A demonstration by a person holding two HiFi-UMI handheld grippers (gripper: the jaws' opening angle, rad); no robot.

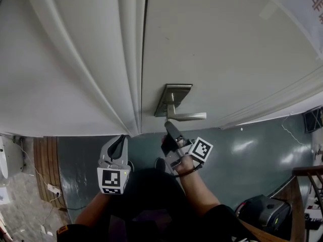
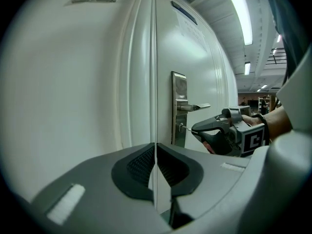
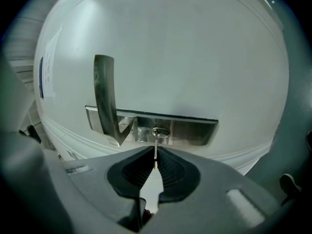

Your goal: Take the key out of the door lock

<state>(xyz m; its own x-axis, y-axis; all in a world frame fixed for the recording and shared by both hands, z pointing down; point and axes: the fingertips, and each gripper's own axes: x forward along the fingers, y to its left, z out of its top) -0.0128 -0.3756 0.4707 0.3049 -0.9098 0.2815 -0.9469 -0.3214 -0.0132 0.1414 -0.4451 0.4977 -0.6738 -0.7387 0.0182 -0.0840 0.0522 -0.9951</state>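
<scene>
A thin silver key (image 3: 155, 147) sticks out of the keyhole in the brushed-metal lock plate (image 3: 187, 130), just beside the lever handle (image 3: 105, 96). My right gripper (image 3: 155, 161) is shut on the key, whose flat end sits between the ribbed pad tips. The left gripper view shows this from the side: the right gripper (image 2: 194, 129) reaches the key (image 2: 186, 127) under the handle (image 2: 195, 107). From the head view the right gripper (image 1: 169, 128) hides the key below the handle (image 1: 187, 117). My left gripper (image 1: 121, 138) hangs back from the door frame, shut with nothing in it.
The white door (image 1: 227, 49) meets a moulded frame (image 1: 118, 69) on its left. Dark green floor (image 1: 252, 155) lies below. A black bag (image 1: 262, 209) and wooden furniture (image 1: 309, 183) stand at the lower right, a power strip (image 1: 53, 189) at the lower left.
</scene>
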